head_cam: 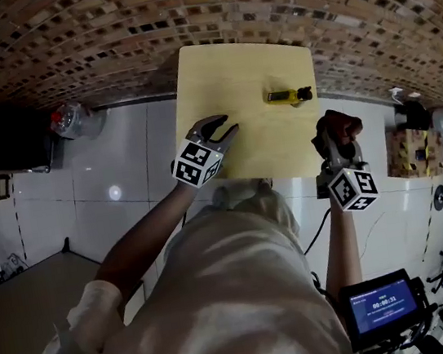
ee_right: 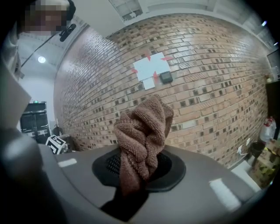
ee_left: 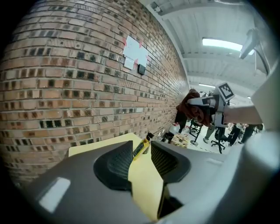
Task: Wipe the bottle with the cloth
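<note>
Brick walling backed the wooden table [head_cam: 222,73], where the yellow bottle [head_cam: 288,95] lay untouched at upper right, while the right gripper [ee_right: 139,168] clamped the brown cloth [ee_right: 144,131] and the left gripper [head_cam: 226,127], jaws slightly apart and empty, probably needed to seize the bottle next.

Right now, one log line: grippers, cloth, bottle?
left gripper: open, empty | right gripper: shut on cloth | bottle: lying on table, untouched

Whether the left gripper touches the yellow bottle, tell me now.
Apart. The head view shows bare table between the left gripper and the yellow bottle.
</note>
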The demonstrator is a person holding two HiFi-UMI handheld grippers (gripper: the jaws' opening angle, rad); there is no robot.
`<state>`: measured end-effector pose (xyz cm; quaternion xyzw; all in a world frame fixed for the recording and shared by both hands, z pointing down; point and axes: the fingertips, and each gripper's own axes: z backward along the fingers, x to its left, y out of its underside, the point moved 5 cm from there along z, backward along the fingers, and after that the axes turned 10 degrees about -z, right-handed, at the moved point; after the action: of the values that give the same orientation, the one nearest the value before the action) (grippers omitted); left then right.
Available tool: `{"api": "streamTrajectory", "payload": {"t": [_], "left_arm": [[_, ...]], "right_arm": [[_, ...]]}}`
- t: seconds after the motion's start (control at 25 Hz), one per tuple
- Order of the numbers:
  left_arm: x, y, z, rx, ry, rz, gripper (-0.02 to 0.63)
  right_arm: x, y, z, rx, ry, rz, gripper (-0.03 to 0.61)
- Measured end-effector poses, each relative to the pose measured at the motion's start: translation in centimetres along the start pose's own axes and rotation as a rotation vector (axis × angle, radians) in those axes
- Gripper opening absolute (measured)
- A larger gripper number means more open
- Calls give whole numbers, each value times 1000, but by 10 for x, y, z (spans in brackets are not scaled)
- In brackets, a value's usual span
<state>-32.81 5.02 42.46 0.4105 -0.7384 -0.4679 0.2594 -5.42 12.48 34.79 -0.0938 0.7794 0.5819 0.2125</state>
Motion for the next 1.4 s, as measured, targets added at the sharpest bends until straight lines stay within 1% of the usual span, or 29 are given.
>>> {"api": "streamTrajectory", "payload": {"t": [0.16, 0.28, 0.48, 0.64, 0.84, 1.0, 1.24, 1.4], "left_arm": [[-12, 26, 32, -1, 27, 23, 141], [-20, 48, 47, 20, 48, 30, 138], [-29, 66, 57, 47, 56, 33, 134], [-35, 66, 60, 44, 37, 33, 129], [-48, 66, 57, 59, 16, 63, 120], [-71, 56, 45, 70, 27, 67, 121], [-104, 37, 24, 79, 38, 61, 121], [-121, 32, 14, 96, 45, 37, 121]], "right_arm": [[29, 28, 29, 5, 10, 13, 100], [39, 49, 51, 9, 29, 6, 100], [33, 80, 74, 17, 72, -16, 100], [27, 92, 83, 17, 61, -27, 97], [27, 87, 89, 19, 8, 3, 94], [21, 76, 96, 22, -20, 15, 94], [-1, 64, 117, 28, -36, 4, 94], [-26, 63, 128, 28, -16, -23, 94]]}}
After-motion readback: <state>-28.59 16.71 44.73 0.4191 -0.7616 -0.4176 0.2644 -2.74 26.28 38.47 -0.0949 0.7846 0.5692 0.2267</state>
